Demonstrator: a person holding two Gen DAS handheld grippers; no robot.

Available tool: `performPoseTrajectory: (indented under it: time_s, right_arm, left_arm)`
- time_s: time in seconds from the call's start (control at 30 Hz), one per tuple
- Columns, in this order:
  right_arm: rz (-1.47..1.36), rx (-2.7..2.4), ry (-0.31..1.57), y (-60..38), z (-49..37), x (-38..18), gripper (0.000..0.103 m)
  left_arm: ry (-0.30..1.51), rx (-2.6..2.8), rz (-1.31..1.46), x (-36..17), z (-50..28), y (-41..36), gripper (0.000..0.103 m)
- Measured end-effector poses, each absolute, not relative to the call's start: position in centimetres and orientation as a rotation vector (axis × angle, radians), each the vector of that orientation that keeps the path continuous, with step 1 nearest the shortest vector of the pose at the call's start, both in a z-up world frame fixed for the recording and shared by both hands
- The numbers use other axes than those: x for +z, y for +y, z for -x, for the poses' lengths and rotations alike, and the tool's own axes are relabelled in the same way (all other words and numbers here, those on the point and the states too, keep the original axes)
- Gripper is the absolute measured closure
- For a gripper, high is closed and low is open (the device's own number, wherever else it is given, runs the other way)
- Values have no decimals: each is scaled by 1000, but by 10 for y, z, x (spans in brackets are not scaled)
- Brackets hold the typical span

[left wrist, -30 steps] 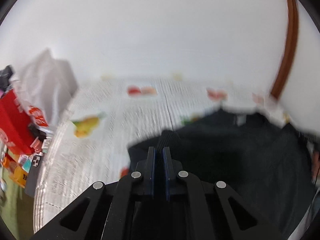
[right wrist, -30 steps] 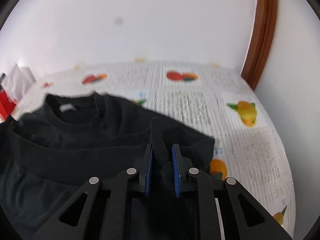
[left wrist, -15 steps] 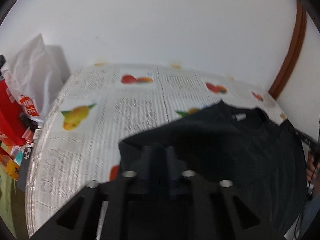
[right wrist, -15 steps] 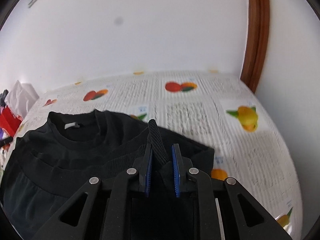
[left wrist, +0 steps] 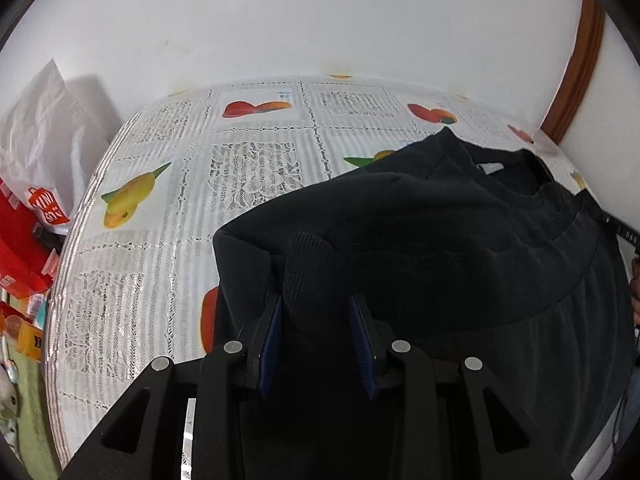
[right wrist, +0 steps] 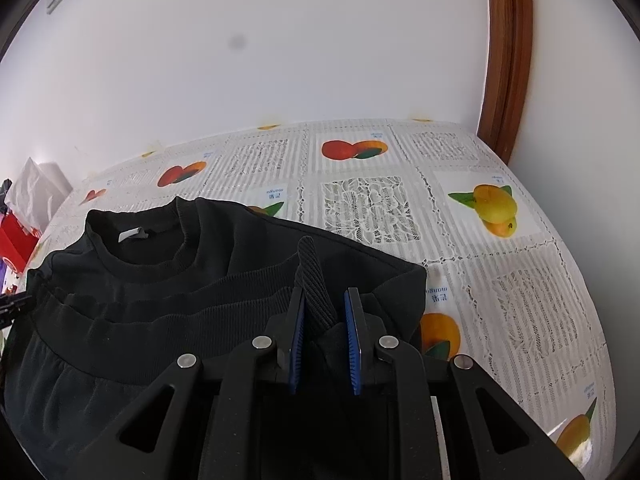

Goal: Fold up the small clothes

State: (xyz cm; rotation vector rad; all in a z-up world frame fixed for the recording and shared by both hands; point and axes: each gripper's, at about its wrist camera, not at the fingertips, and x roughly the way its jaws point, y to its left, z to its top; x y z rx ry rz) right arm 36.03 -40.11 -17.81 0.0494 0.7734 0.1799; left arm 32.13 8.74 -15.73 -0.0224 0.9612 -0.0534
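Garment under inspection: a black sweatshirt (right wrist: 224,272) lying on the desk (right wrist: 520,280), which carries a lace-pattern cloth printed with fruit. The sweatshirt is doubled over, its ribbed hem band lying across the body just below the round neckline, where a white label shows inside the collar.

Left gripper (left wrist: 316,308): jaws are opening, standing apart. A ribbed fold of the sweatshirt rises between the blue pads (left wrist: 272,332); it lies against the left pad, and a gap shows to the right pad, so the pads do not clamp it. The left corner of the folded sweatshirt sits directly ahead of and beneath this gripper, with bare desk cloth beyond it and to its left.

Right gripper (right wrist: 324,312): jaws narrowly apart and clamped on a ribbed cuff (right wrist: 314,284), which stands up between the pads (right wrist: 298,340). The right corner of the sweatshirt lies just past the fingertips; the body of the sweatshirt extends to this gripper's left, the collar ahead and left of it.

Surroundings: a white plastic bag (left wrist: 44,136) and red packaging (left wrist: 20,248) sit at the far left of the left gripper, off the desk edge. A brown wooden frame (right wrist: 506,56) stands against the white wall beyond and right of the right gripper.
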Motion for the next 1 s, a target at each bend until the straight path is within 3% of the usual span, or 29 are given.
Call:
performPoseTrajectory:
  time_s: [0.1,0.17,0.27,0.53,0.73,1.0]
  right_arm:
    - [-47,176,786,-401,-362,-181,84]
    - [-48,175,793,-400,-363,-183,84]
    - [-44,174,790,-400,-362,-182,84]
    - [6,175,722,-395,-346,-166,86]
    - [-71,230,566,-409,-337,-136,86]
    - [-26,141,837,-404,-381,-188,85]
  left_arm:
    - [959,-39,21,-156,-321,86,75]
    - [949,-10,-2,-156,-320,84,89]
    - [921,1,-27,-152,-317,81,93]
    - [654,51,32,-106,-291,92,95]
    - [695,104,52,-111,-316,104,95]
    - [796,115,51,-142,-335,100,95]
